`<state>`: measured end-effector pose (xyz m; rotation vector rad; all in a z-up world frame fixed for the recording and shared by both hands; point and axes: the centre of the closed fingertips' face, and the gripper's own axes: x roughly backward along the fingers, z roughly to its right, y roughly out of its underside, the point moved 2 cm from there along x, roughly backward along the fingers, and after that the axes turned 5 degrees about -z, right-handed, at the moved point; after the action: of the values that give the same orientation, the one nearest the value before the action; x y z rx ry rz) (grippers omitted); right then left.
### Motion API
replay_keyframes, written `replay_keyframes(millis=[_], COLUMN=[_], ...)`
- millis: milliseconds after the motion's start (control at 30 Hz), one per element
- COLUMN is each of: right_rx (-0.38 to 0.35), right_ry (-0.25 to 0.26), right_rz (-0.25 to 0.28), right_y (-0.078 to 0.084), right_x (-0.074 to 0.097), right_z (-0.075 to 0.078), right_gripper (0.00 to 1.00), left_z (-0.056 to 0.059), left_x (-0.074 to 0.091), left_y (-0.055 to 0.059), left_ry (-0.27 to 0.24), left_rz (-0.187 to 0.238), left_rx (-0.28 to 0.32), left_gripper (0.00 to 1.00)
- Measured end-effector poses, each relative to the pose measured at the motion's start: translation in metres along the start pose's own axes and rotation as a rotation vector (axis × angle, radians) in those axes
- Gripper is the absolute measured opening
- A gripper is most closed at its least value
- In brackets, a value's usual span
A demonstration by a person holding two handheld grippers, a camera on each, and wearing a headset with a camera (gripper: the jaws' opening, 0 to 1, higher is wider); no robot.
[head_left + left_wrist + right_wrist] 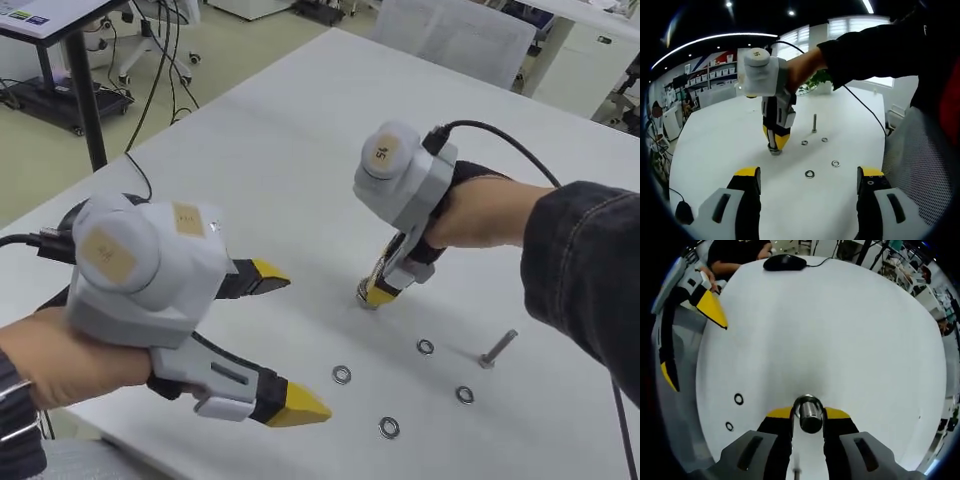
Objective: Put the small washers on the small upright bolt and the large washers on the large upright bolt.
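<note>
My right gripper [373, 294] points down at the table, shut on a large bolt [367, 296] whose lower end rests on the white table [280, 150]. In the right gripper view the large bolt [810, 415] shows end-on between the jaws of the right gripper [810, 416]. A small bolt [496, 349] stands upright to its right. Several washers lie loose: two slightly larger ones [342, 375] [389, 428] and two smaller ones [426, 347] [465, 394]. My left gripper [290, 340] hovers open at the near left, holding nothing. In the left gripper view the left gripper [809, 175] faces the washers [809, 174] and the small bolt [814, 122].
A computer mouse [785, 261] with its cable lies at the far end of the table, where a person sits. A cable [500, 140] trails from the right gripper. A desk [60, 20], chairs and floor cables stand beyond the table's left edge.
</note>
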<state>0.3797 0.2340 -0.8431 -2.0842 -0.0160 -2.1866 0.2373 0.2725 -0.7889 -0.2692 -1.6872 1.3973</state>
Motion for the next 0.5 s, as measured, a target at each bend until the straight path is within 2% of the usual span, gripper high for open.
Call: replay_keyframes(millis=[500], right_rx=[-0.015], right_ry=[-0.008], right_rz=[0.000], right_y=[-0.0011], right_x=[-0.0016], right_z=[0.0008], right_gripper=[0.24], left_z=[-0.0015], left_x=[0.0023], left_y=[-0.0029], left_ry=[-0.014], left_rz=[0.016], left_rx=[0.008], left_gripper=[0.78])
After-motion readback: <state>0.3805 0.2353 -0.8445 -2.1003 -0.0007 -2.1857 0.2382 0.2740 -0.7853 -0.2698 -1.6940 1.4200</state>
